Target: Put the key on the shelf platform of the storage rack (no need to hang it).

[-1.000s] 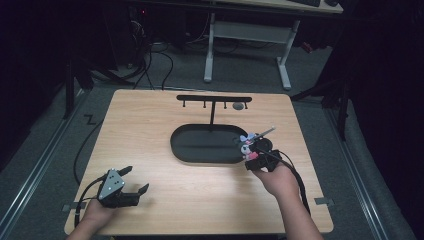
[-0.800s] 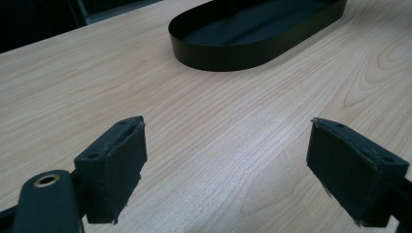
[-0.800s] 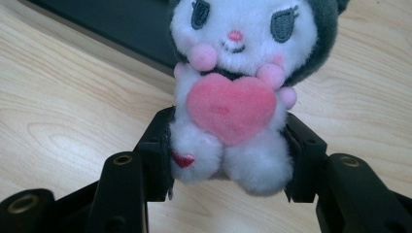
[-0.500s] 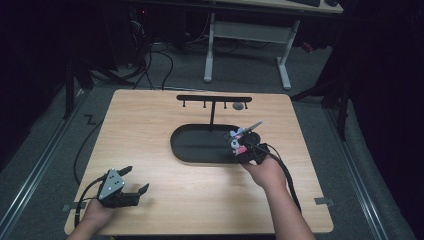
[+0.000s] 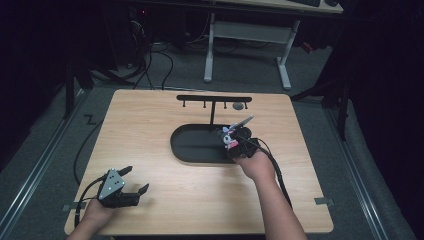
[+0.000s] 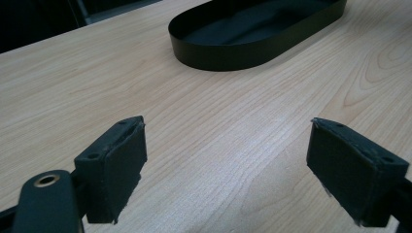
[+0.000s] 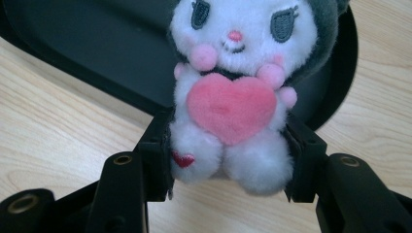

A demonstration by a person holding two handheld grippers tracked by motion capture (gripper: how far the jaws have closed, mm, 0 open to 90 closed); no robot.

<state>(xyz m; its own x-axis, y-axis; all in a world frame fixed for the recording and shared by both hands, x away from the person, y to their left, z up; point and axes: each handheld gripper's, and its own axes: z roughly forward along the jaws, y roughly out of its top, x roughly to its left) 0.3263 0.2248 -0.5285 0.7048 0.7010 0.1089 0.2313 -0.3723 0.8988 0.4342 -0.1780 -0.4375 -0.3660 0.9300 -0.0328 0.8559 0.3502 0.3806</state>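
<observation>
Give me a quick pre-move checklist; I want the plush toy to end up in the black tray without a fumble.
1. Right gripper clamped on plush toy: ok.
2. Toy held squarely, upright between the jaws: ok.
3. Toy over the black tray: ok, at its right end near the rim.
4. Tray floor free where the toy would land: ok.
5. Left gripper clear of the tray, jaws open: ok.
6. Toy's height above the tray floor: cannot tell.

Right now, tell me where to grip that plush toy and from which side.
Grip the plush toy across its lower body, from below its feet, as the right gripper does: the soft legs squash between the pads, and the big head sits clear above.
</observation>
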